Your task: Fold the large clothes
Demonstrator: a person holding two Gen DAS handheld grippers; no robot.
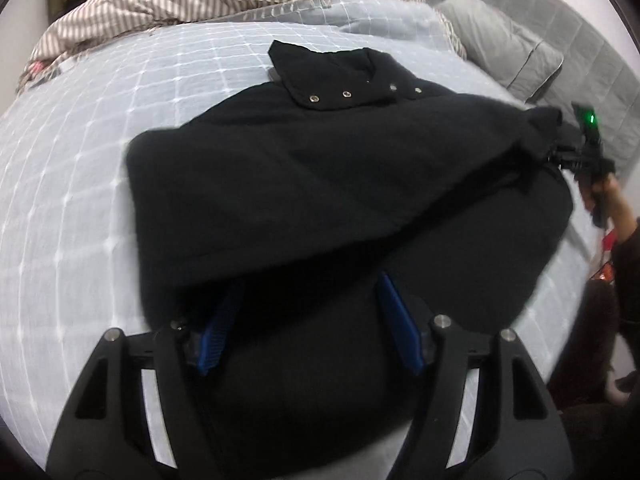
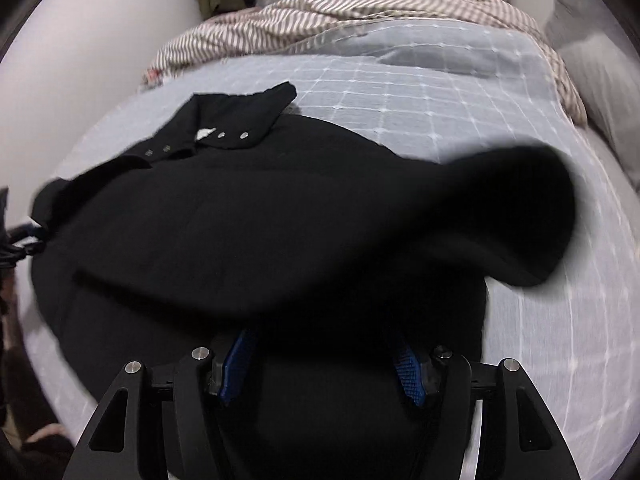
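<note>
Black, thick matte coat (image 1: 320,184) with metal snaps (image 1: 346,94) sprawls on the pale-blue gridded bedsheet (image 1: 80,168). Both the left gripper (image 1: 308,280) and right gripper (image 2: 324,332) have blue ribbed fingers spread wide with coat fabric bunched between them; whether either grips it I cannot tell.

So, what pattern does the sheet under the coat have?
Light blue with a white grid; the sheet shows best in the left wrist view.

A black coat (image 1: 320,184) (collar snaps showing) lies on the grid-patterned bed (image 1: 80,152), right gripper (image 1: 560,156) at its edge.
</note>
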